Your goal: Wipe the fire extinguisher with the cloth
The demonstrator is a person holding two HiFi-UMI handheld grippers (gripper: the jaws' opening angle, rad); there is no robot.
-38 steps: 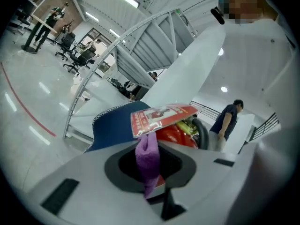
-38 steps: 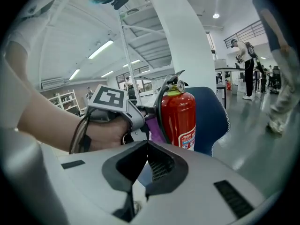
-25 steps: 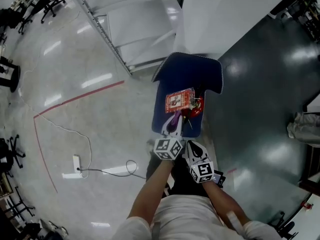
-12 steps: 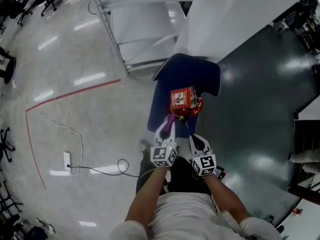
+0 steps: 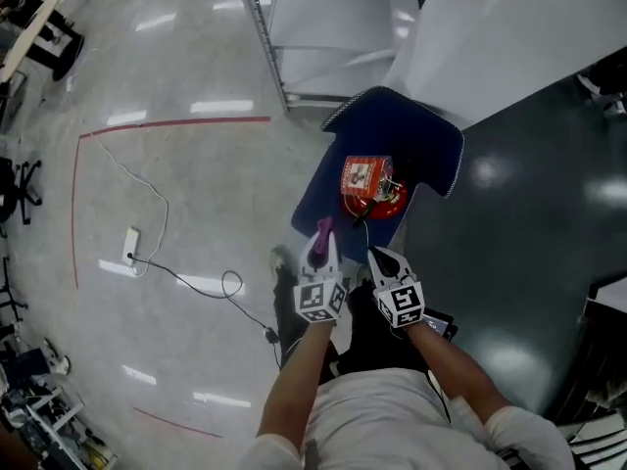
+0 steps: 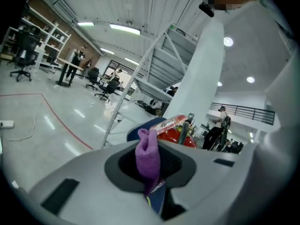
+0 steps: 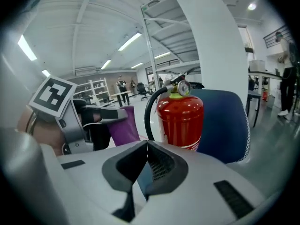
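Left gripper [image 5: 322, 249] pinches cloth [image 5: 322, 230] — extinguisher [image 5: 372, 189] just ahead, on chair [image 5: 421, 140]. Right gripper [image 5: 376, 256] closed, empty — only its view shows the gauge [image 7: 182, 86].

Your cloth [image 6: 147, 149] is purple, soft and fuzzy, with a matt pile. The extinguisher [image 7: 180, 118] has a glossy red painted body that looks like metal, and a smooth black hose. The chair [image 7: 220, 125] is matt blue fabric. Your left gripper [image 6: 150, 162] and right gripper [image 7: 147, 146] are smooth, matt grey plastic. The floor [image 5: 176, 194] is polished and glossy.
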